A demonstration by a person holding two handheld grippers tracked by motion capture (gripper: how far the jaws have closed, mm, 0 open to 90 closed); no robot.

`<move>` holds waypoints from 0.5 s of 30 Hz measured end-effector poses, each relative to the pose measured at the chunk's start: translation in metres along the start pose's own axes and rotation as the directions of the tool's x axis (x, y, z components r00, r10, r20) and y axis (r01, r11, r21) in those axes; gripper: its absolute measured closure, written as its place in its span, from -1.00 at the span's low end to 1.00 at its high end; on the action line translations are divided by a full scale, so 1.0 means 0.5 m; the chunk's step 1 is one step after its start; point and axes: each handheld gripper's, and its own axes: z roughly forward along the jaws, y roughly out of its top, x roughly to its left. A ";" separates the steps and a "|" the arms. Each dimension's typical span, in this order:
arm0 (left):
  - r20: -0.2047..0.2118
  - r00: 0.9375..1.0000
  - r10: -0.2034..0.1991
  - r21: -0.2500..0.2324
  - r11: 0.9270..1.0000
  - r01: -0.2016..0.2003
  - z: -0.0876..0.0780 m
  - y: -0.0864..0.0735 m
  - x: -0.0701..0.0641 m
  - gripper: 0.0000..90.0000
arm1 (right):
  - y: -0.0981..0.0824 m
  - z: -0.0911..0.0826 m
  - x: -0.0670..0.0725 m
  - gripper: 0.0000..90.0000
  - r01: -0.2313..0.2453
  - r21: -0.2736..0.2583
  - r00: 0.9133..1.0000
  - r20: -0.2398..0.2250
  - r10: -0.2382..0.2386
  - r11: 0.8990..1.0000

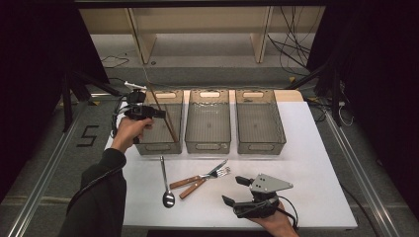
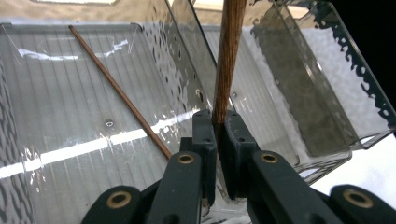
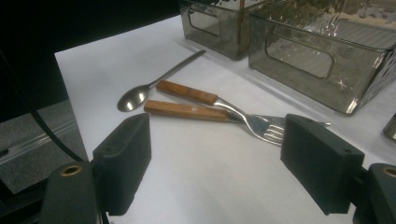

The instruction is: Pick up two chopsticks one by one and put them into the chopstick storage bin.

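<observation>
White table (image 1: 316, 163): left tongs (image 2: 219, 133) pinch chopstick (image 2: 228, 60) over left bin (image 1: 143, 143) (second chopstick (image 2: 116, 91) inside); right tongs (image 3: 215, 161) wide.

white table (image 1: 316, 148), three bins (image 1: 208, 122), spoon (image 1: 166, 183), two forks (image 1: 202, 178)

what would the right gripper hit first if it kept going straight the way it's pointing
Most likely the two wooden-handled forks, which lie crossed on the white table just ahead of the open right gripper. The spoon sits off to the side, the bins farther back; depth is approximate.
</observation>
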 end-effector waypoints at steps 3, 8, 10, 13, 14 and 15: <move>-0.002 1.000 -0.001 0.014 1.000 0.001 0.008 -0.002 0.000 0.89 | 0.000 0.000 0.000 -0.44 -0.001 -0.002 1.000 -0.001 0.001 1.000; 0.003 1.000 -0.010 0.044 0.999 0.009 0.021 -0.004 -0.003 0.88 | 0.000 0.000 -0.001 -0.44 -0.003 -0.001 1.000 0.000 0.003 1.000; -0.003 1.000 -0.001 0.052 0.999 0.001 0.029 -0.004 -0.008 0.88 | 0.000 0.001 -0.001 -0.44 0.002 0.003 1.000 0.000 -0.002 1.000; -0.012 1.000 0.000 0.050 0.999 0.000 0.032 -0.005 -0.008 0.88 | 0.000 -0.001 -0.001 -0.44 0.005 0.002 1.000 0.000 -0.005 1.000; -0.015 1.000 -0.005 0.050 0.999 0.006 0.032 -0.004 -0.008 0.87 | 0.000 -0.001 -0.002 -0.44 0.002 0.001 1.000 -0.001 -0.002 1.000; -0.021 1.000 -0.011 0.045 0.999 0.012 0.033 -0.004 -0.008 0.87 | 0.000 -0.001 -0.002 -0.44 0.002 -0.001 1.000 0.000 -0.002 1.000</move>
